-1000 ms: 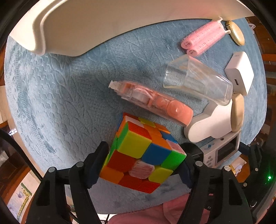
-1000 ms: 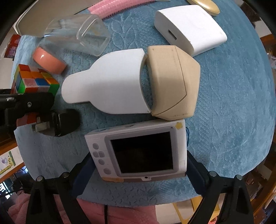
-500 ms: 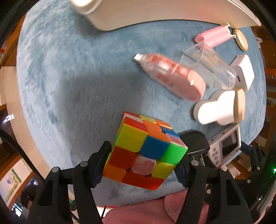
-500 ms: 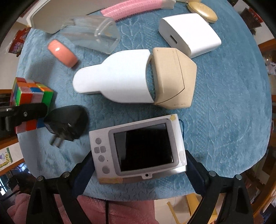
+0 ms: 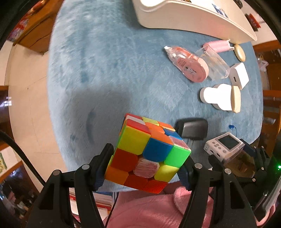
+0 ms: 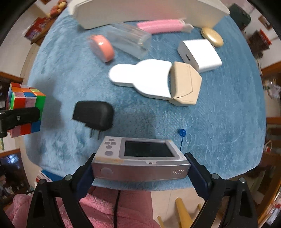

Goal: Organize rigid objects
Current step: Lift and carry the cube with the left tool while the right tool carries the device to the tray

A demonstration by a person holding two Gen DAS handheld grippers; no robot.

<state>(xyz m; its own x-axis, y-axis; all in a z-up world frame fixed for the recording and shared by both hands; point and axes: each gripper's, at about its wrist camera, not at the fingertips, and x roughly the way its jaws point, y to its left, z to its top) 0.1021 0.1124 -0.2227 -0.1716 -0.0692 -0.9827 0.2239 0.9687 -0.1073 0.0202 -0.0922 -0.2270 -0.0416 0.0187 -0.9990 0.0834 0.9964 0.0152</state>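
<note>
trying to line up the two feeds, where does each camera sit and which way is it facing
Left wrist: sits on the left gripper, looking forward and down over the blue mat; its two black fingers clamp a Rubik's cube, pink sleeve below.
Right wrist: sits on the right gripper, looking across the same mat toward the white tray; its fingers clamp a grey handheld screen device.
Shared: cube, device, black plug adapter, white charger, pink correction tape.
</note>
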